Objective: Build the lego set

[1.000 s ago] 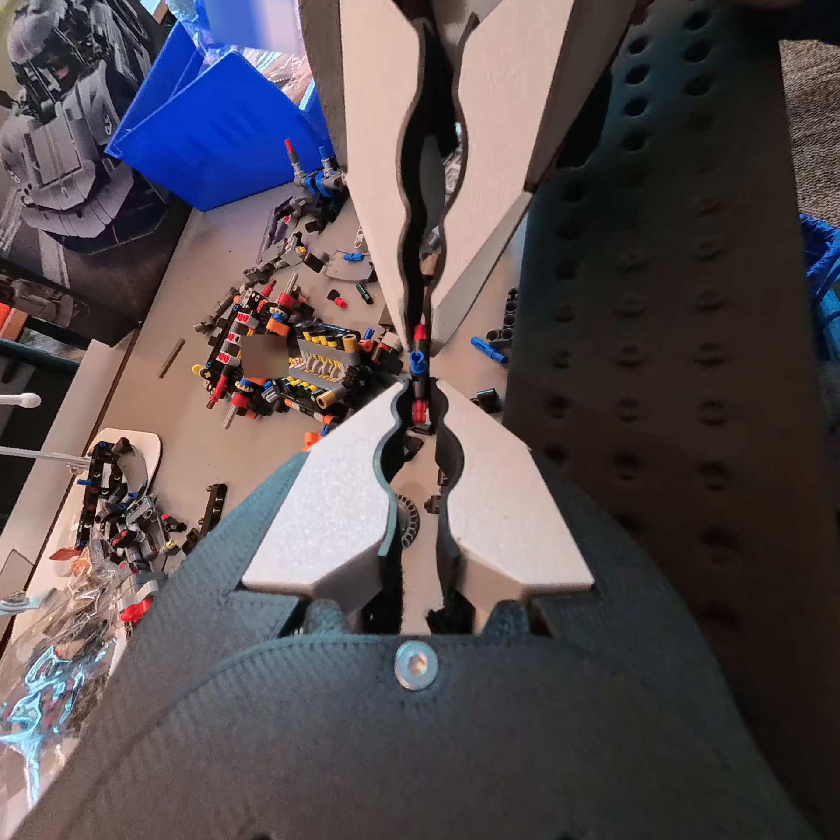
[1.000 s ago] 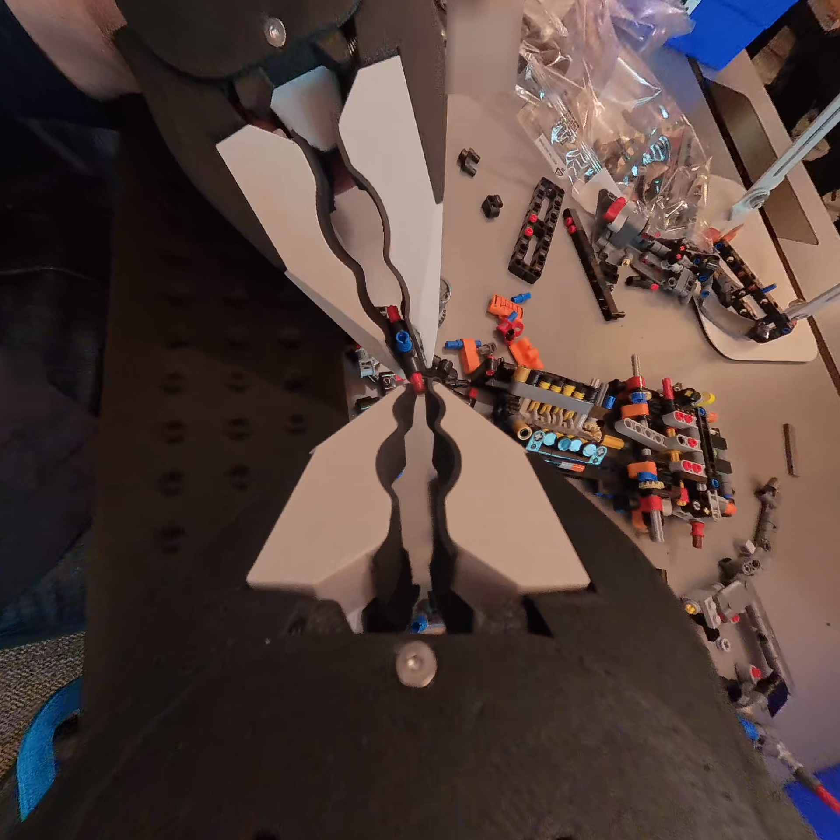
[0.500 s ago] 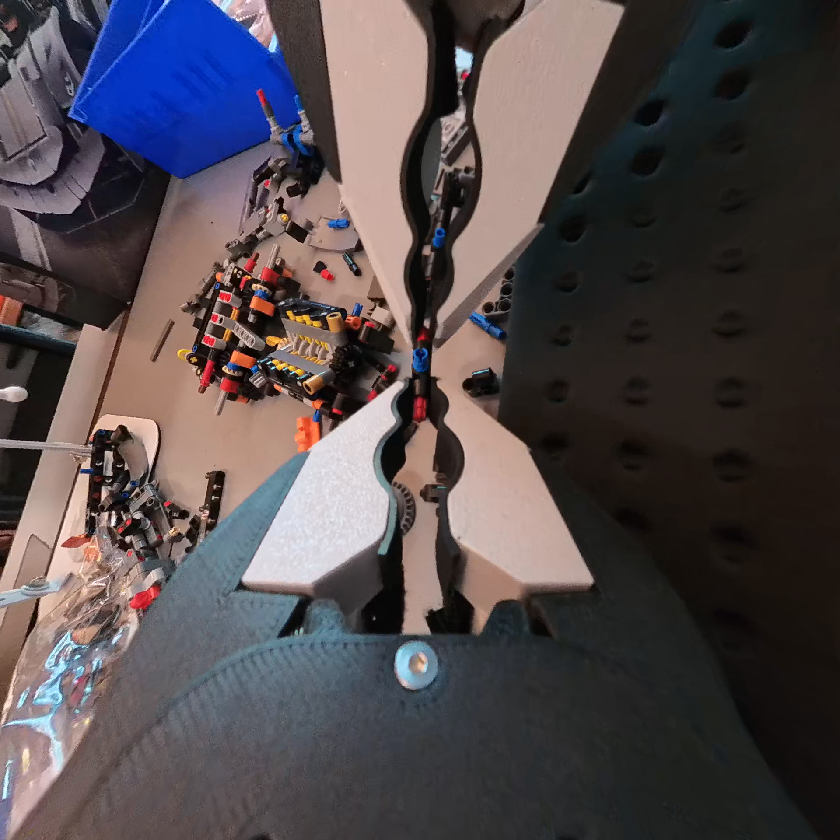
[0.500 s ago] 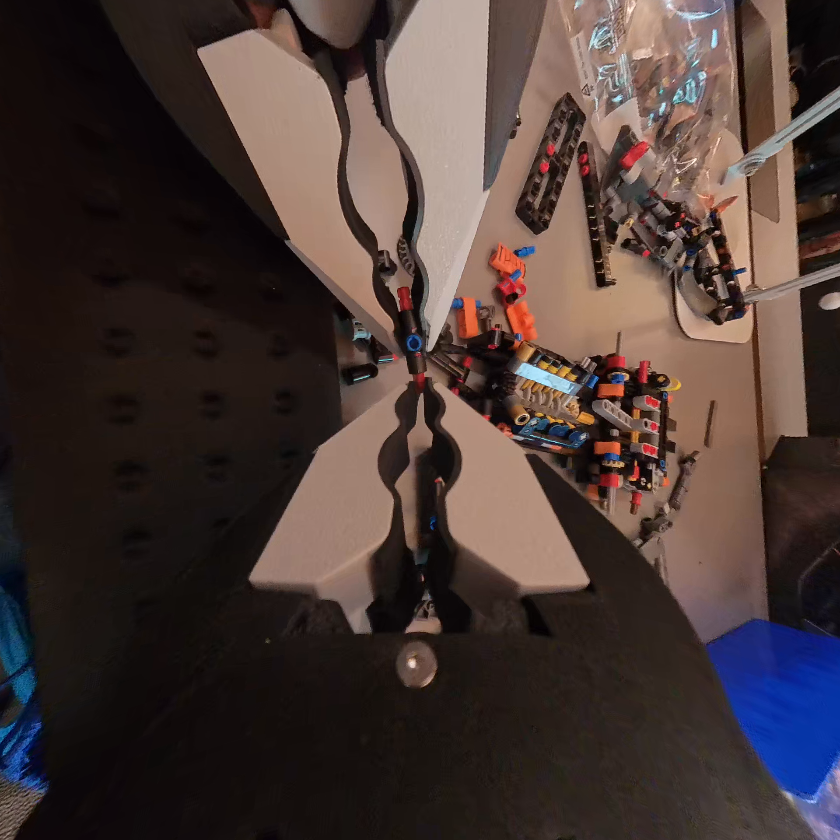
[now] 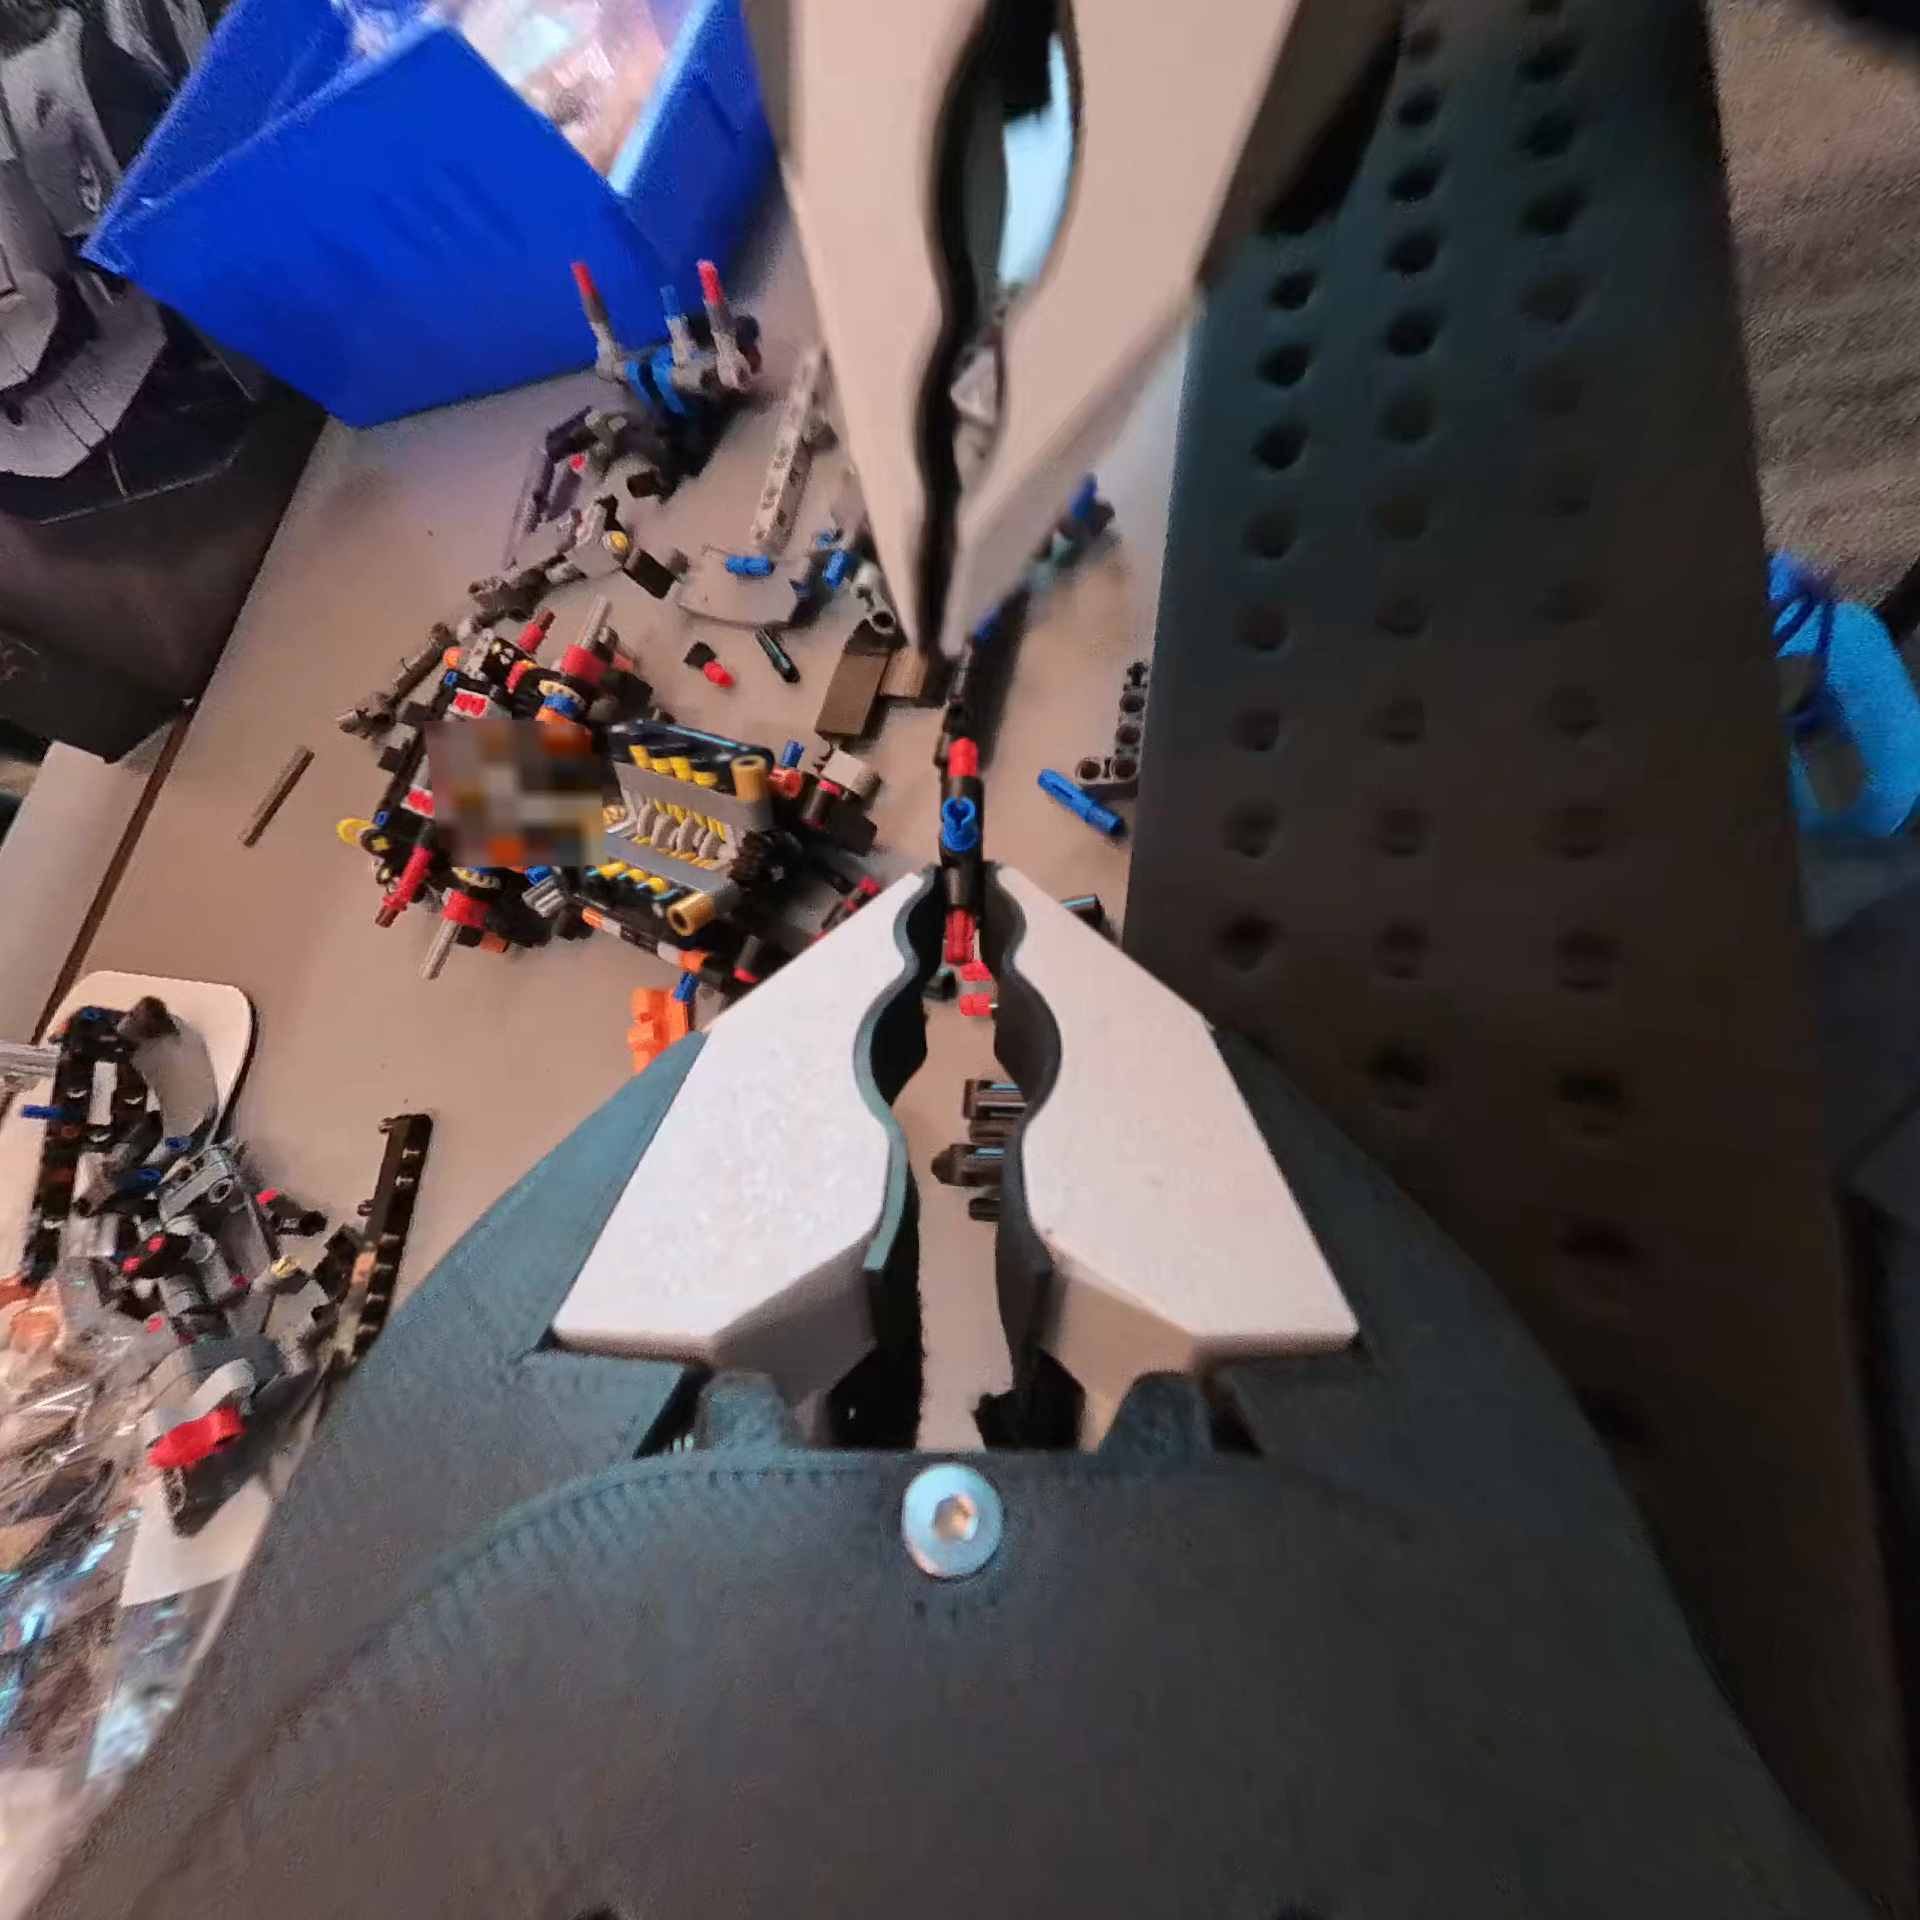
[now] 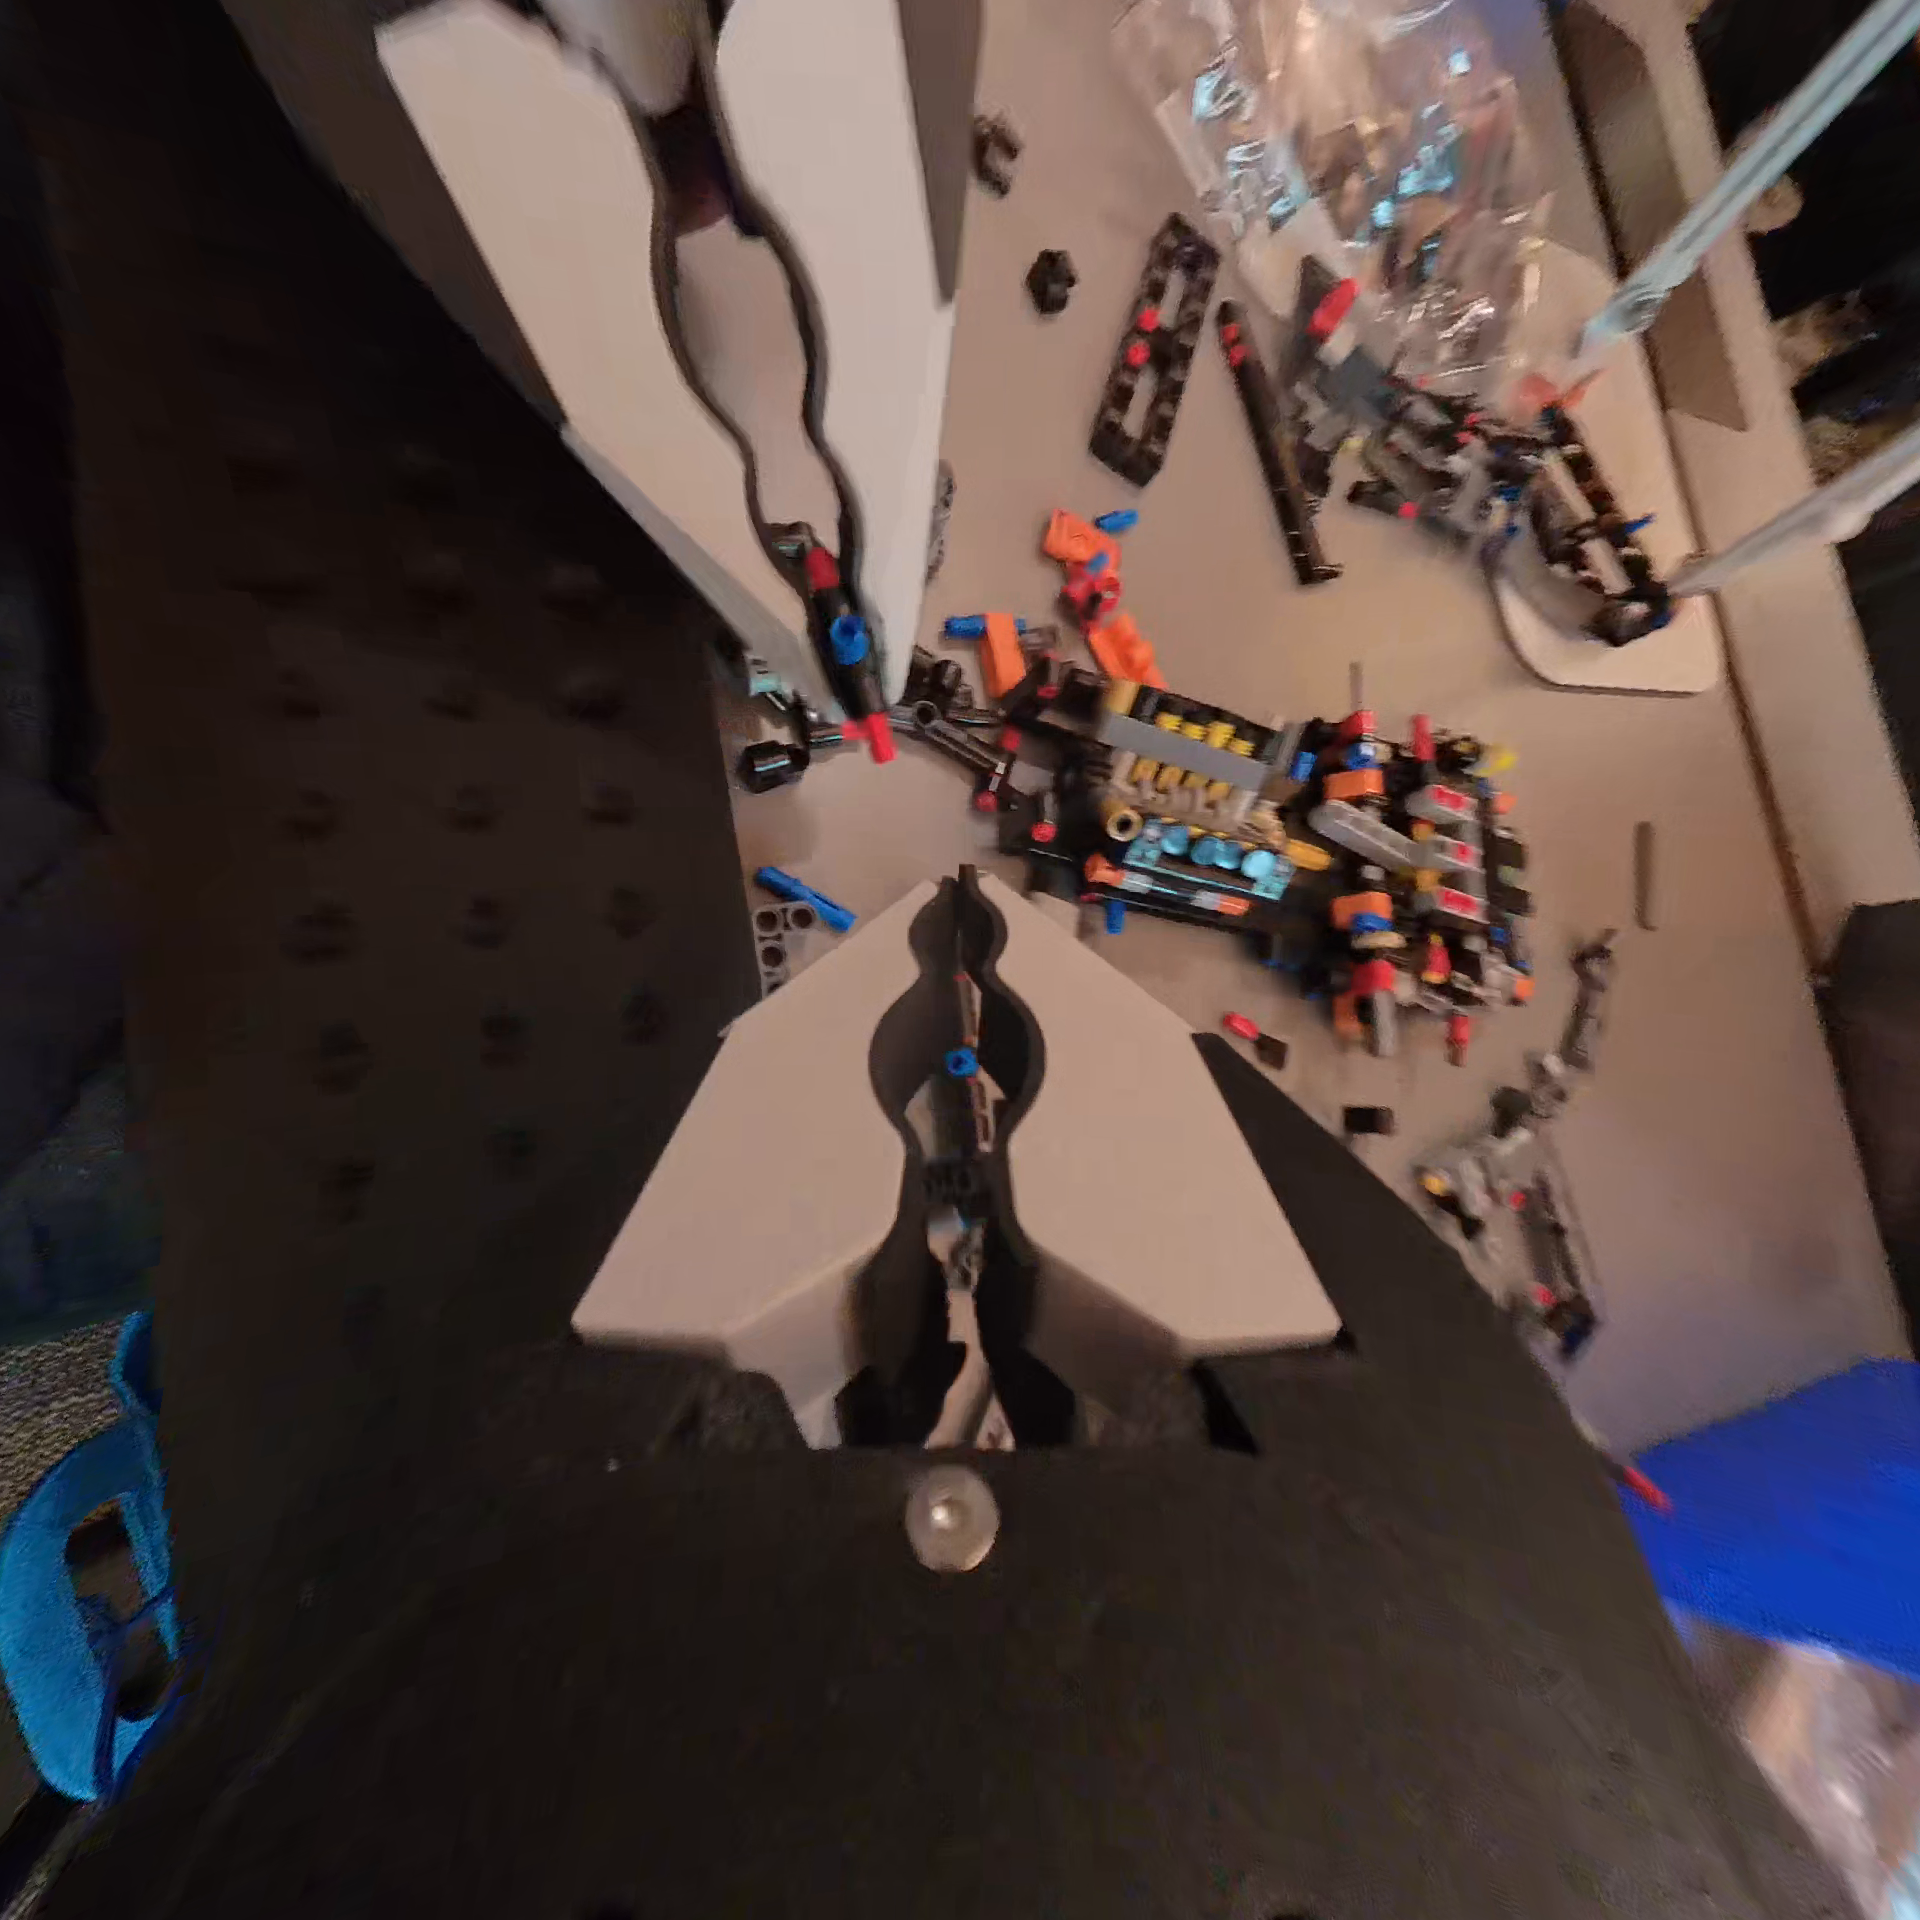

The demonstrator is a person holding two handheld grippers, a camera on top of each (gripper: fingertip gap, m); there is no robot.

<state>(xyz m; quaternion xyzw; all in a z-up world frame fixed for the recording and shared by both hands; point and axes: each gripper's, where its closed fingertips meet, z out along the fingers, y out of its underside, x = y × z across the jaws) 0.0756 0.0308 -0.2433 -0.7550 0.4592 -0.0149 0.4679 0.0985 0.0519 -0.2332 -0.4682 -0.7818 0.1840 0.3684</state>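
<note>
Up close, the left gripper [image 5: 958, 883] has its fingers drawn nearly together, pinching a short black rod [image 5: 958, 831] that carries red ends and a blue pin on its side. The rod sticks out past the fingertips, lifted above the tabletop [image 5: 343, 987]. The right gripper [image 6: 961, 888] faces it from the opposite side. Its fingers are likewise squeezed almost closed, clamping a thin black beam [image 6: 961, 1039] that bears a small blue pin and runs lengthwise down the slot between them, with only its tip poking out. In the right wrist view a clear gap lies between that tip and the red end of the rod.

Down on the tabletop lies the partly built model [image 6: 1299, 852], a dense block of black, grey, yellow, orange and red parts. Loose orange pieces [image 6: 1091, 582] sit just beside it, and a black frame [image 6: 1153, 353] lies farther off. A clear plastic bag [image 6: 1351, 156] of parts bears pale printing, too blurred to read. A blue bin [image 5: 364, 239] stands at the far edge, and beside it a dark box [image 5: 62, 312] shows a printed grey helmet; no lettering on it can be made out.
</note>
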